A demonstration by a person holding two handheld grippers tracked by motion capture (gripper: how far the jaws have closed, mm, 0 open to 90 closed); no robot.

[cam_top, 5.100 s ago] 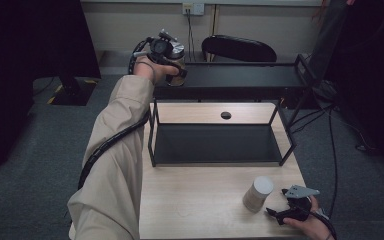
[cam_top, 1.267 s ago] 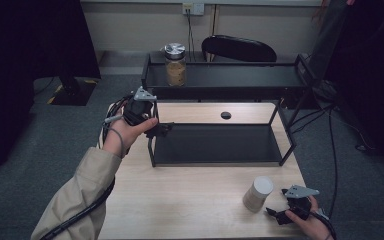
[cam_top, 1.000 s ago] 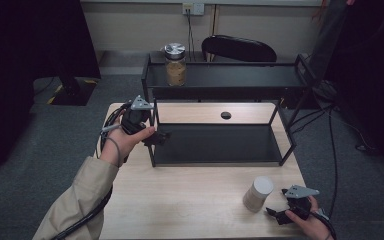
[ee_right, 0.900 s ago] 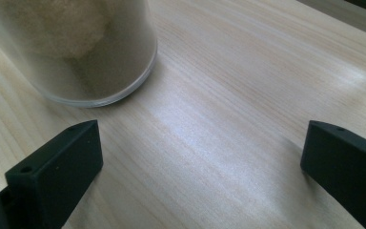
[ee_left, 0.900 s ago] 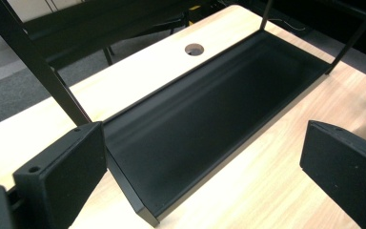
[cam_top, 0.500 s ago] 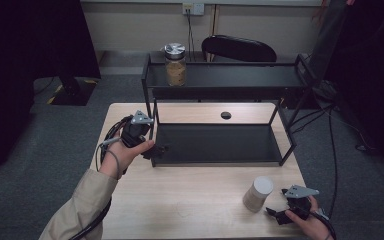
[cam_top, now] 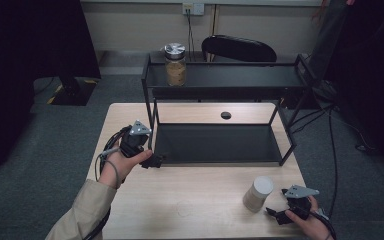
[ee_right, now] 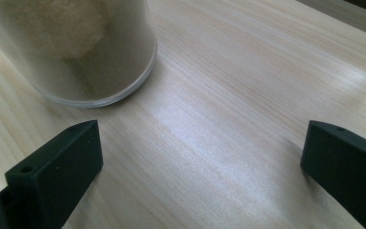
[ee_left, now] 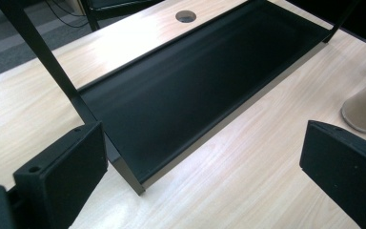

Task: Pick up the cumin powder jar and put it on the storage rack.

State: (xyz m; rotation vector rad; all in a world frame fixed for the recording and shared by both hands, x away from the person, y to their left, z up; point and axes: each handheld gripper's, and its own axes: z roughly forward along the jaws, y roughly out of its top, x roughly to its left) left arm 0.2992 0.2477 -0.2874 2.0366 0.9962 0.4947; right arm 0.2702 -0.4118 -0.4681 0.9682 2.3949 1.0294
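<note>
A black two-tier metal shelf [cam_top: 230, 77] stands on the wooden table. A glass jar with a silver lid [cam_top: 175, 65] rests at the left end of its top tier. My left gripper [cam_top: 152, 161] hovers open at the front left corner of the lower tray [cam_top: 220, 142], with nothing between its jaws. In the left gripper view that gripper [ee_left: 200, 176] looks across the tray [ee_left: 195, 86]. A pale cylindrical jar [cam_top: 258, 193] stands at the table's front right. Just right of it, my right gripper [cam_top: 275, 215] is open. The right gripper view has that gripper [ee_right: 200, 171] just short of the jar [ee_right: 76, 47].
A round cable hole [cam_top: 225, 115] sits in the table behind the lower tray. A dark chair [cam_top: 237, 49] stands behind the shelf. Cables trail over the floor at the right. Bare tabletop [cam_top: 190, 200] lies between the two hands.
My left gripper has let go of the lidded jar on the top tier and drawn back down to the shelf's front left corner. The right gripper has not moved.
</note>
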